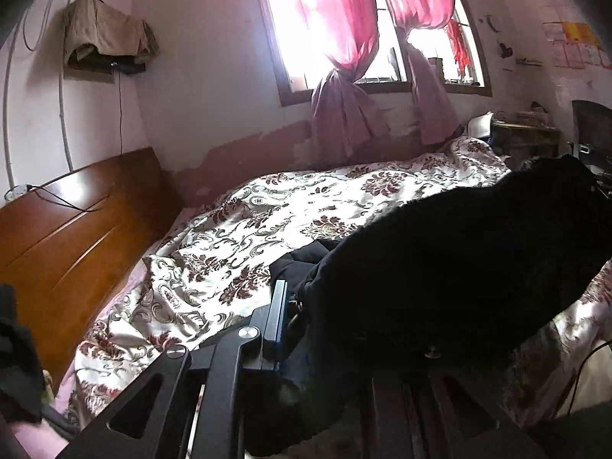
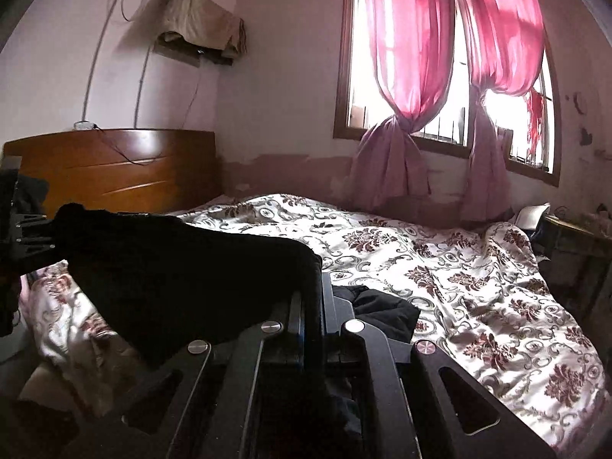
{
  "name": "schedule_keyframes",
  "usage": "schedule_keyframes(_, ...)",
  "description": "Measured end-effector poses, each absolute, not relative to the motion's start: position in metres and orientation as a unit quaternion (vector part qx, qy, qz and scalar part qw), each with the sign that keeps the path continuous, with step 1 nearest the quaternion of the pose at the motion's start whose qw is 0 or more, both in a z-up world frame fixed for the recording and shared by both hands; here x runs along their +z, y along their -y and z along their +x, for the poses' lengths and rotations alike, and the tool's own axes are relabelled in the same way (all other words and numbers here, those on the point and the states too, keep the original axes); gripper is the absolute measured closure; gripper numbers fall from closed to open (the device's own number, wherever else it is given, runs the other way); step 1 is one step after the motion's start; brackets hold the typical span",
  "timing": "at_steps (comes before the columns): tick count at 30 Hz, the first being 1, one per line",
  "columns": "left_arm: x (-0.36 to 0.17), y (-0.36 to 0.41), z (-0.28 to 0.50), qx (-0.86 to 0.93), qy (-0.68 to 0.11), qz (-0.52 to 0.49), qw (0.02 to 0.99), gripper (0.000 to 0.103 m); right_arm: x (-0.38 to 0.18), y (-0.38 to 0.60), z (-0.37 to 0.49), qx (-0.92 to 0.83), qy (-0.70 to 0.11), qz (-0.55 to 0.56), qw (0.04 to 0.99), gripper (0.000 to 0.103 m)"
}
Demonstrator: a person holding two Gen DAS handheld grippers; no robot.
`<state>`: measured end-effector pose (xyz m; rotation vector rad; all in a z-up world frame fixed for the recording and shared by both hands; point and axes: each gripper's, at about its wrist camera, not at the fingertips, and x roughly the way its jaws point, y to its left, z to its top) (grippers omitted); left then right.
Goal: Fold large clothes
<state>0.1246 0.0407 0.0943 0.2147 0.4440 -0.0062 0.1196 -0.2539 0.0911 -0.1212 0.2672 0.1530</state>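
Note:
A large black garment [image 1: 459, 252] hangs stretched in the air between both grippers, above the bed. In the left wrist view my left gripper [image 1: 302, 298] is shut on one end of it; the cloth hides the right finger. In the right wrist view my right gripper [image 2: 311, 298] is shut on the other end of the black garment [image 2: 183, 267], which runs left to the left gripper [image 2: 23, 241]. A lower part of the garment [image 2: 382, 306] lies bunched on the bedspread.
The bed has a white floral bedspread [image 2: 459, 275] and a wooden headboard [image 2: 114, 164] with a cable over it. A window with pink tied curtains [image 2: 401, 76] is behind. A table with clutter [image 1: 528, 130] stands at the far right. A cloth-covered shelf [image 1: 103, 34] hangs on the wall.

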Motion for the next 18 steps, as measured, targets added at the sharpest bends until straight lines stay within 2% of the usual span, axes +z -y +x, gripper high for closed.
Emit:
schedule_keyframes(7, 0.077, -0.044, 0.204, 0.004, -0.26, 0.084, 0.962, 0.089, 0.083, 0.244, 0.197, 0.069, -0.156, -0.084, 0.982, 0.099)
schedule_keyframes(18, 0.036, -0.033, 0.314, -0.001, -0.296, 0.084, 0.952, 0.089, 0.037, 0.256, 0.315, 0.046, -0.21, -0.07, 0.974, 0.099)
